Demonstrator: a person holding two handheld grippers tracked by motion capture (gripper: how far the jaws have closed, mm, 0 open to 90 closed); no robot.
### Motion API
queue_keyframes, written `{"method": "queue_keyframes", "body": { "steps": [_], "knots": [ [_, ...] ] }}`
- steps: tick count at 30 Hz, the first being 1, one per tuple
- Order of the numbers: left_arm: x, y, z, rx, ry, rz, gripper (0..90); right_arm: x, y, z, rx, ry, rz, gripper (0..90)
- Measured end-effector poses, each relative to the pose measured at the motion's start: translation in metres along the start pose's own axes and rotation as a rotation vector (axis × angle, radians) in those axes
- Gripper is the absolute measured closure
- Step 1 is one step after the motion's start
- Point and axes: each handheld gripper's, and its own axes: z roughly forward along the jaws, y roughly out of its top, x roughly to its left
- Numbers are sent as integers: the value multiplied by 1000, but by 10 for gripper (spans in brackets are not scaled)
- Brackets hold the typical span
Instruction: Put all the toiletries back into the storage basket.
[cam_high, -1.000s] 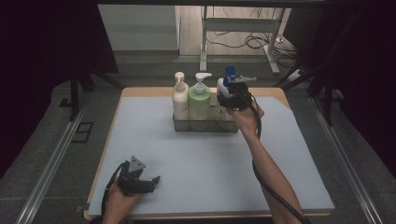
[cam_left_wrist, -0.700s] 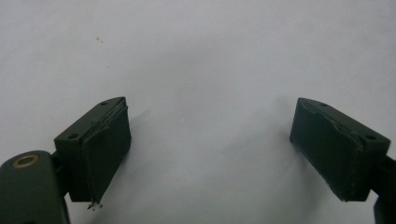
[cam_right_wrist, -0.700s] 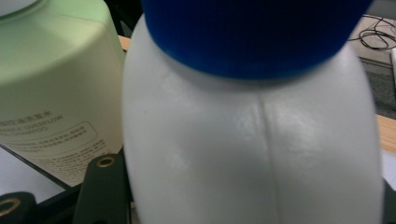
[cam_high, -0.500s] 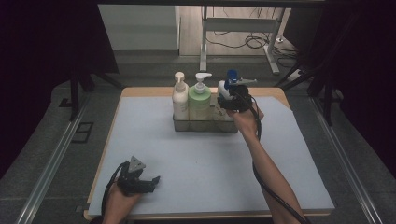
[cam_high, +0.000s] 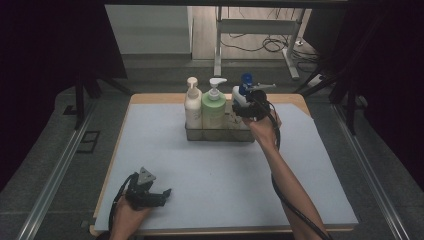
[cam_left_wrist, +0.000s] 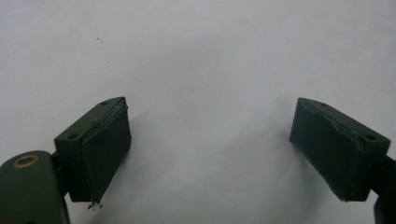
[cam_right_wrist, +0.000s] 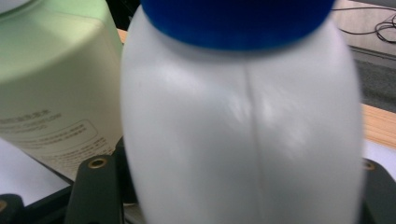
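The right gripper (cam_high: 246, 106) has just been opening around a white bottle (cam_right_wrist: 243, 135) standing in a tray (cam_high: 220, 135), apparently releasing it; the left gripper (cam_high: 162, 192) rests open on the table (cam_high: 210, 175)

from my remote seat this reads as a lab or recording studio, not a home. the bench (cam_high: 215, 170) is a wooden board covered by a plain pale mat, standing alone in a space hung with black curtains (cam_high: 45, 75) on both sides. grey carpet floor (cam_high: 45, 165) surrounds it, with metal rails (cam_high: 55, 172) running along each side of the bench. behind it i see a bare pale wall panel (cam_high: 147, 30), the metal legs of a desk frame (cam_high: 250, 27) and loose cables (cam_high: 257, 45) lying on the floor. the toiletry bottles in a clear tray (cam_high: 220, 134) look like staged props.
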Motion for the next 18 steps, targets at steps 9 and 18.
{"method": "queue_keyframes", "body": {
  "steps": [9,18],
  "knots": [
    [0,0,0,0,0,0,123,-3,-8,-13,-5,13,-13,364],
    [0,0,0,1,0,0,122,-5,-19,-28,0,32,-33,427]
  ]
}}
